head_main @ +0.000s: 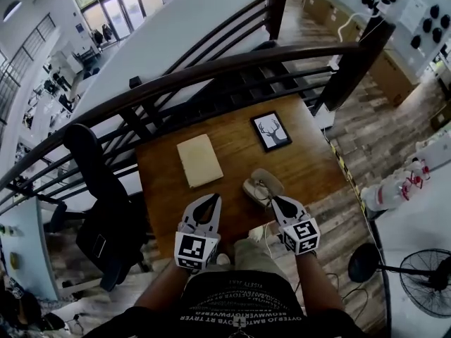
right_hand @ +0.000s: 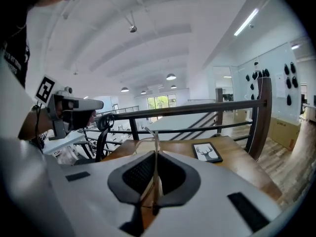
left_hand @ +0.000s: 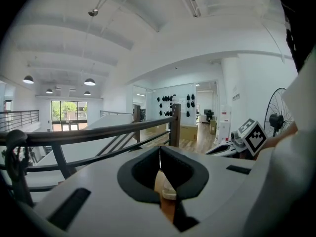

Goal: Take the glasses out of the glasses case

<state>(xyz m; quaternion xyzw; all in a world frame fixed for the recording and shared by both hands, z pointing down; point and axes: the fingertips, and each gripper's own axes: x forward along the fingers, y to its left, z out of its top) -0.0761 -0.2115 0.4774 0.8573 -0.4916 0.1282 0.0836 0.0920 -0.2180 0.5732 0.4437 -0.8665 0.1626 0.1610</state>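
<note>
A beige glasses case (head_main: 255, 187) lies open on the wooden table (head_main: 232, 146), near its front edge. My right gripper (head_main: 275, 201) hovers just over the case's near right side. In the right gripper view, that gripper (right_hand: 155, 154) is shut on thin wire-framed glasses (right_hand: 150, 132), which stick up from between its jaws. In the head view the glasses show only as faint wire by the case. My left gripper (head_main: 211, 200) hangs to the left of the case, apart from it. Its jaws (left_hand: 159, 154) meet with nothing between them.
A flat beige pad (head_main: 199, 160) lies left of the table's middle, and a framed deer picture (head_main: 271, 130) lies at the back right. A dark railing (head_main: 211, 76) runs behind the table. A black office chair (head_main: 99, 189) stands to the left, a floor fan (head_main: 423, 277) to the right.
</note>
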